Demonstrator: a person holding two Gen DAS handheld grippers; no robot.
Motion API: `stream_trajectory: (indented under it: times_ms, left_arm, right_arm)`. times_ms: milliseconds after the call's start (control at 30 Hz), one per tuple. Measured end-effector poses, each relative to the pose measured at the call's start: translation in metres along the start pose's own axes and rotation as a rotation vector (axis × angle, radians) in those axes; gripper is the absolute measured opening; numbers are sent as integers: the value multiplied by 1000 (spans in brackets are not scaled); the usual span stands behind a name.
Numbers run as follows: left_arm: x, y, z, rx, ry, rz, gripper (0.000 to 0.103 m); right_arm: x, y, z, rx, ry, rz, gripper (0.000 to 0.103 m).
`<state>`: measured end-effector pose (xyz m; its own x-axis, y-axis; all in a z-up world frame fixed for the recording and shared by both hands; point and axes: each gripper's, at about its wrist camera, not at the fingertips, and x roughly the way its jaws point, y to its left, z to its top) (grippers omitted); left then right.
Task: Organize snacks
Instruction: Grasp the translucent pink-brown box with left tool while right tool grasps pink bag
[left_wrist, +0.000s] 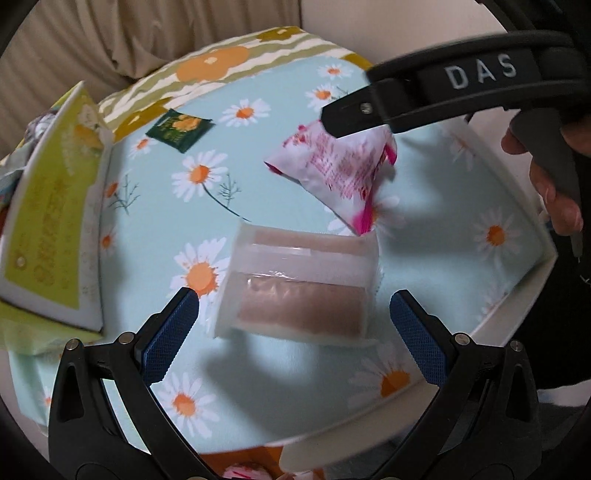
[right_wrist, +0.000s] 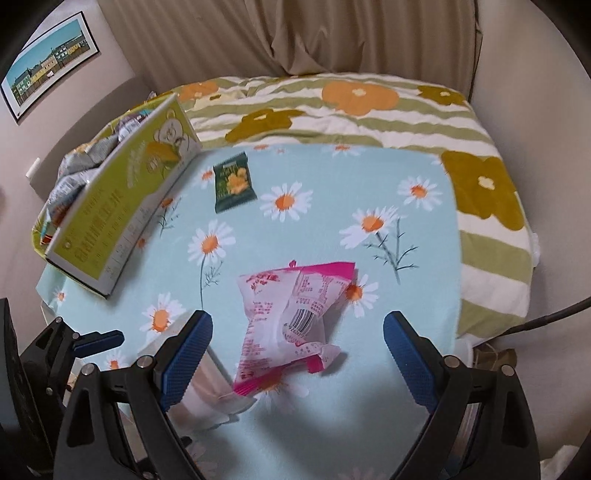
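Observation:
A pink and white snack packet (right_wrist: 291, 317) lies on the daisy cloth between my right gripper's (right_wrist: 297, 334) open fingers; in the left wrist view the packet (left_wrist: 336, 170) sits just under that gripper's tip. A clear-wrapped brown snack bar (left_wrist: 299, 291) lies just ahead of my open left gripper (left_wrist: 293, 310); it shows partly hidden at the lower left in the right wrist view (right_wrist: 207, 391). A dark green packet (right_wrist: 233, 182) lies further back, also in the left wrist view (left_wrist: 180, 129). A yellow-green box (right_wrist: 118, 210) stands at the left, also in the left wrist view (left_wrist: 51, 214).
The light blue daisy cloth (right_wrist: 406, 258) covers a white tray or table. Behind it lies a striped flowered blanket (right_wrist: 332, 110). Several grey packets (right_wrist: 77, 166) are piled behind the box. A curtain hangs at the back.

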<state>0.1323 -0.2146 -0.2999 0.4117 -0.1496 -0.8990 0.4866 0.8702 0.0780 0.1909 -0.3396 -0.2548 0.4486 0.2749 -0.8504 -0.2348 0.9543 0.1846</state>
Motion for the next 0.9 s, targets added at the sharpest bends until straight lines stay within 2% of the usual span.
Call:
stream_trajectory:
  times_ms: [267,333,433,500,600,900]
  left_arm:
    - [32,-4,3,23,57,8,103]
    - [32,-4,4,30,46,5,102]
    - [31,-4,5,48,37,-19,93]
    - [31,-3,7,44,39,-32,84]
    - [30,-1,9,32,50,-37,78]
    - [25,16,7,-29,61,-27,73]
  right_arm:
    - [29,-3,-6,14,43,11,92]
    - [32,-5,-7,19,51,13,92]
    - [35,-5,-6,14,55,14,92]
    - [37,-5,-6,11,59,14,92]
    - [40,-5,-5,10,63,19,92]
    - [50,4,-4,-25,71,12,92]
